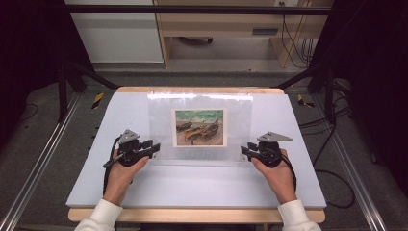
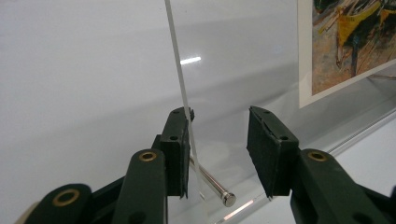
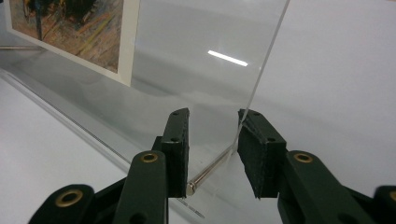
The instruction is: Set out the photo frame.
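The clear acrylic picture frame [image 1: 200, 129] stands mid-worktop [image 1: 288, 183], its left edge inside the spread left tongs [image 1: 155, 147] and its right edge inside the spread right tongs [image 1: 243, 152]; neither pair pinches it yet. Uneven closing could, I'd guess, tilt or slide the slick panel. There's open room all round.

Across the middle of the frame we see a pale blue-white mat [image 1: 202, 185] lying on a wooden table [image 1: 192, 215], whose edge shows along the bottom. At the top centre we find a light wood cabinet [image 1: 216, 24] beside a white panel [image 1: 115, 33] at the upper left. Black cables [image 1: 332, 159] trail over the grey floor [image 1: 43, 159] at right.
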